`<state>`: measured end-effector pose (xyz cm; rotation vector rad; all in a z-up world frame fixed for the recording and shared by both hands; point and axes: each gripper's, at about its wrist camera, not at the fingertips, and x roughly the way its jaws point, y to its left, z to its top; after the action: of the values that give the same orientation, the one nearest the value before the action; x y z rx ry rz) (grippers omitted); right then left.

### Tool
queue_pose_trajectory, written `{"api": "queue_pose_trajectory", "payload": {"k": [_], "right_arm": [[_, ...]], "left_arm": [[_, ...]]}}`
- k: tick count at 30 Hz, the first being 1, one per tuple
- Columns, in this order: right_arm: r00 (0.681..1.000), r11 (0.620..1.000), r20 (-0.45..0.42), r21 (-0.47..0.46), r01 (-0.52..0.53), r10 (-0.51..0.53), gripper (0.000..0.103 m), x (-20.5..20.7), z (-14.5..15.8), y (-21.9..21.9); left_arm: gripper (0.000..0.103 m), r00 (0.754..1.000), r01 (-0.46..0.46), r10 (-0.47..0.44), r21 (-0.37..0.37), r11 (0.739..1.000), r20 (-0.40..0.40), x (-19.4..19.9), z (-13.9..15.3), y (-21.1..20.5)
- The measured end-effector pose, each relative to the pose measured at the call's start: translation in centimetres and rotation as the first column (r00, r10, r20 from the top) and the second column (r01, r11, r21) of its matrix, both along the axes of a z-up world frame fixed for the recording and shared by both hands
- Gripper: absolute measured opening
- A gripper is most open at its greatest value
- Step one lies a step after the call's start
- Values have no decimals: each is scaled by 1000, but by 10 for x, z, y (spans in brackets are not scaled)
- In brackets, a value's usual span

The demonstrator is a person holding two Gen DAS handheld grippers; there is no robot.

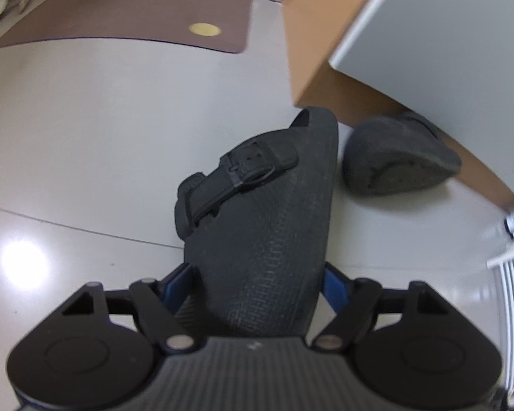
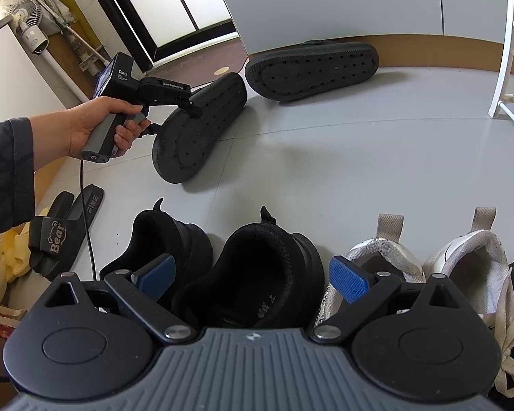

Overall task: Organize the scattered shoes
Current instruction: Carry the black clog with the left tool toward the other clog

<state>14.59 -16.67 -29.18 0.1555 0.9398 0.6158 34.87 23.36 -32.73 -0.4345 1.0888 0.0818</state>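
A black clog (image 1: 267, 212) with a buckled strap sits between the blue pads of my left gripper (image 1: 257, 281), which is shut on its sides. In the right wrist view a hand holds that left gripper (image 2: 174, 120) on the clog (image 2: 198, 126), which is tilted with its dotted sole showing. Its mate (image 2: 311, 68) leans sole-out against the baseboard and appears as a dark shape (image 1: 394, 167) to the right. My right gripper (image 2: 253, 277) is open above the heel of a black sneaker (image 2: 267, 267), with nothing gripped.
A second black sneaker (image 2: 174, 239) and two white sneakers (image 2: 387, 260) line up along the near edge. Black "Bear" slides (image 2: 61, 229) lie at the left by a yellow bag (image 2: 3, 257). A white rack (image 2: 510, 78) stands at the right, a brown mat (image 1: 126, 17) at the doorway.
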Motion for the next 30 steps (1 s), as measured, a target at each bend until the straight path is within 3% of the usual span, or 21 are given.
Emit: {"api": "queue_pose_trajectory", "payload": {"k": [10,21,30], "right_arm": [[1000,1000,-4,4,3,-3,99,0,1,2],[1000,1000,-10,5,5,-5,99,2,0,1],[1000,1000,-14,5,9,-9,99,2,0,3]], "left_arm": [[78,998,67,-66,-66,996,7,-18,-4,-31],[78,989,146,-145,-88,985,21,-17,-8,-61],[76,968,249,-248,-134,959,22,-10,-14,-100]]}}
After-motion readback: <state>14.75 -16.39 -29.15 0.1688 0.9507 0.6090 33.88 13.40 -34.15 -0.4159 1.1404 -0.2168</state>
